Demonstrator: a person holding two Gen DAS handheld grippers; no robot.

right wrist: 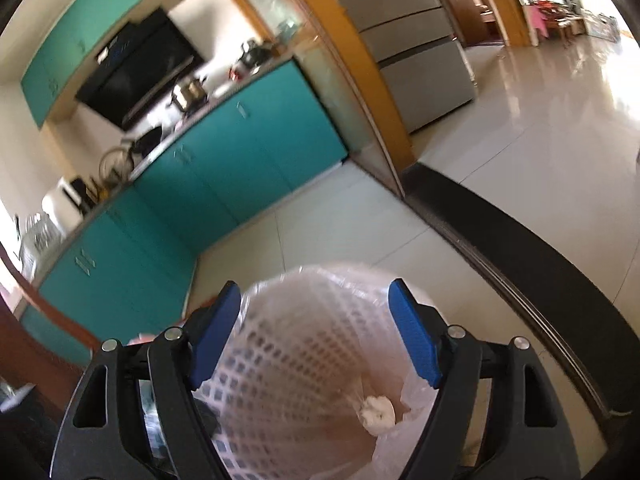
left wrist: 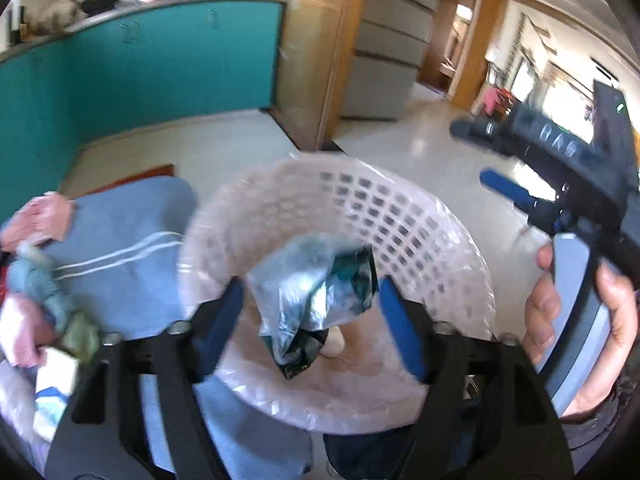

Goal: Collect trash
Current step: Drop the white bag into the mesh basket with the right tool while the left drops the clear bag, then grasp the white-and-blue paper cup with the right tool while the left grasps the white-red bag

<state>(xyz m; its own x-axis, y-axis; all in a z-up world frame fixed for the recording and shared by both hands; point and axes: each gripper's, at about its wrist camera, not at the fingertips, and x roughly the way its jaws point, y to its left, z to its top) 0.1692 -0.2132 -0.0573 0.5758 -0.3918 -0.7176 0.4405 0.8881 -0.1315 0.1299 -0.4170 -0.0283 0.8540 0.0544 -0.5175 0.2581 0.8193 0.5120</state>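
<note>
Left gripper [left wrist: 310, 312], jaws spread wide, above a crumpled foil wrapper [left wrist: 316, 304] lying loose in the lined pink lattice bin [left wrist: 404, 216], no pad touching it. Right gripper [right wrist: 314, 334], likewise open and empty, over the bin's outer wall [right wrist: 296, 364]. Only the left wrist view shows the wrapper and the hand [left wrist: 576, 332] holding the right gripper's handle.

A crumpled wrapper [left wrist: 316, 304] lies in the lined basket [left wrist: 400, 208] before me; a towel [left wrist: 120, 248] lies to its left.
</note>
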